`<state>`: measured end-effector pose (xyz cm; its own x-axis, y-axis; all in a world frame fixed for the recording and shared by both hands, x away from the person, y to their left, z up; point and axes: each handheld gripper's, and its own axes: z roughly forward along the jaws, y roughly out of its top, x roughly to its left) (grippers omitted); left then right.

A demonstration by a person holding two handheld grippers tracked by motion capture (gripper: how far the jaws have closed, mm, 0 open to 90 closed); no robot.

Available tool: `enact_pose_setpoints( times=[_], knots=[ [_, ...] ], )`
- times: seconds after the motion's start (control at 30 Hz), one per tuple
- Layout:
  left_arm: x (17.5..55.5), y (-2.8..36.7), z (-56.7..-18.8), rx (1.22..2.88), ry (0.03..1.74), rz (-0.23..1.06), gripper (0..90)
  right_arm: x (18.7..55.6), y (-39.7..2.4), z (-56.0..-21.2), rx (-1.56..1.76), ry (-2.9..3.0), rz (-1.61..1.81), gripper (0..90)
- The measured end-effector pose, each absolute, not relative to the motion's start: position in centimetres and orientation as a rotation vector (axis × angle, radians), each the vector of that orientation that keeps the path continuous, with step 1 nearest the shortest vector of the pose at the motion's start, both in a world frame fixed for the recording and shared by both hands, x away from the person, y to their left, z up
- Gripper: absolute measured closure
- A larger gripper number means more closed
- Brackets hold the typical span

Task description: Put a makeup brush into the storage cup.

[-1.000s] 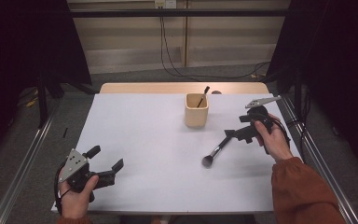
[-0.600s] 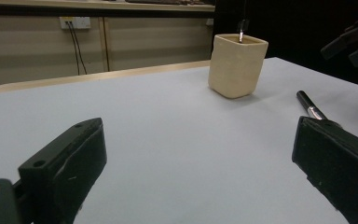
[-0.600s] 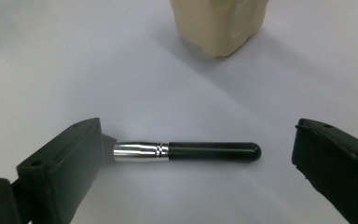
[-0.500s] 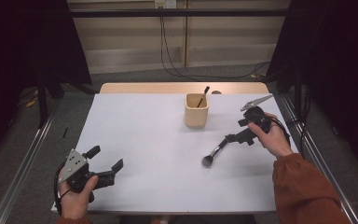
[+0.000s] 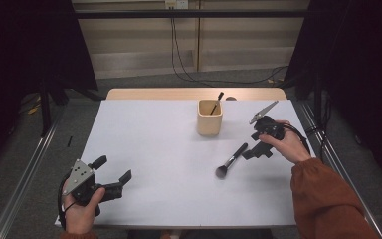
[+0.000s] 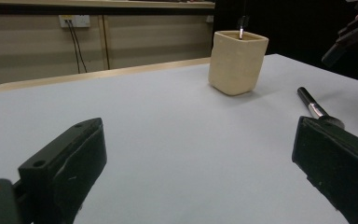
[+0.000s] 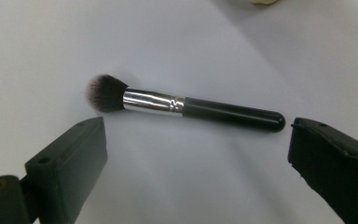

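the right gripper point(image 5: 256, 151) hangs wide open and empty just beside the black-handled makeup brush with silver ferrule point(image 7: 182, 105), which lies flat on the white table point(image 5: 154, 149) near the beige square cup point(image 5: 209, 119). the step looks like reaching; next, lower and close across the handle. the left gripper point(image 5: 113, 175) rests open, empty.

Even overhead light falls on the white tabletop point(image 5: 169, 149), which is bright, while the room around it sinks into near black. Shadows are soft and faint; the makeup brush point(image 7: 182, 106) casts a pale one. Its metal ferrule glints. In both gripper views the near black jaws are blurred, and the high view is slightly grainy.
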<state>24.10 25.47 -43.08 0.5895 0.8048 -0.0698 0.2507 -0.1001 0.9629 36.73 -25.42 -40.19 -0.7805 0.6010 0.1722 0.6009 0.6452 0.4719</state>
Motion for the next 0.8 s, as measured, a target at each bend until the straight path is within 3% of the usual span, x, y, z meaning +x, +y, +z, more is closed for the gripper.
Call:
enact_pose_setpoints(
  times=[0.8],
  knots=[
    [24.1,25.5,-43.1,1.654,0.889,0.585,3.0,38.0,-22.5,-41.9,0.791,3.015,0.631,4.2]
  ],
)
